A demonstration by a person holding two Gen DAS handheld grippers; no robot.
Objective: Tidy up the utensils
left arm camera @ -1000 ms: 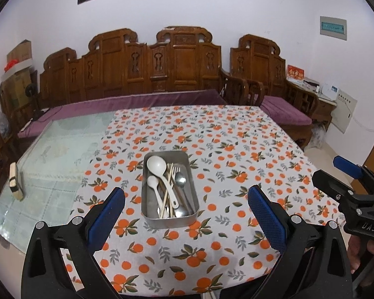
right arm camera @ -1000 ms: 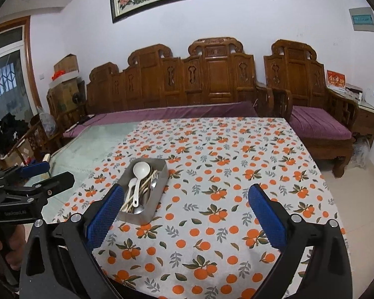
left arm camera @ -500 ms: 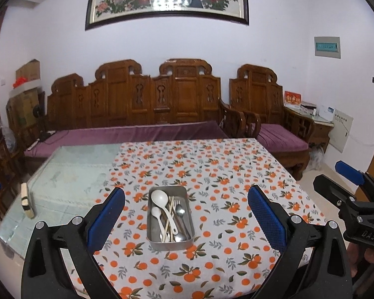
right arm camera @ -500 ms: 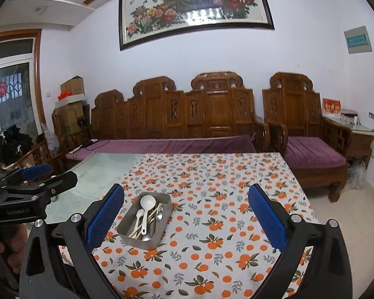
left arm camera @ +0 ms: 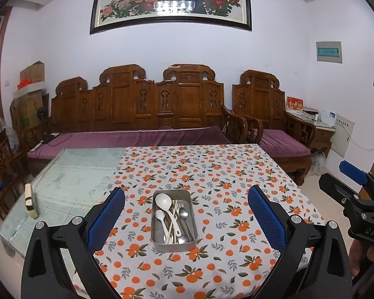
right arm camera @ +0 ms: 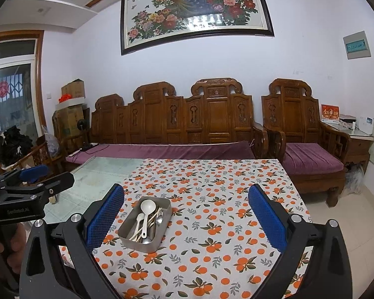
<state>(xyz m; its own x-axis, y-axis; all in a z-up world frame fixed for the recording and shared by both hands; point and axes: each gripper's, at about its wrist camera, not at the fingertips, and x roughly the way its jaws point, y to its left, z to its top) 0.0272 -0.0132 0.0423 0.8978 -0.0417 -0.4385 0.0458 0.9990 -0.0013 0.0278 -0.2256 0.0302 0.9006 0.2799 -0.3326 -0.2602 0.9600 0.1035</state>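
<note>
Both grippers hanging wide open above the table, gripping nothing

Left gripper (left arm camera: pixel 186 220) and right gripper (right arm camera: pixel 186 218) have textured blue pads. Just beyond sits the rectangular shiny steel tray (left arm camera: pixel 157 242) on the orange-print tablecloth (left arm camera: pixel 212 174), holding the smooth white plastic spoons (left arm camera: pixel 163 201), pale chopsticks and metal fork in one heap. Could be pre-sort or all gathered; can't tell.

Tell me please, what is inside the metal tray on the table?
The metal tray holds two white spoons, pale chopsticks, a fork and a metal spoon. Its floor beneath them is mostly hidden.
</note>
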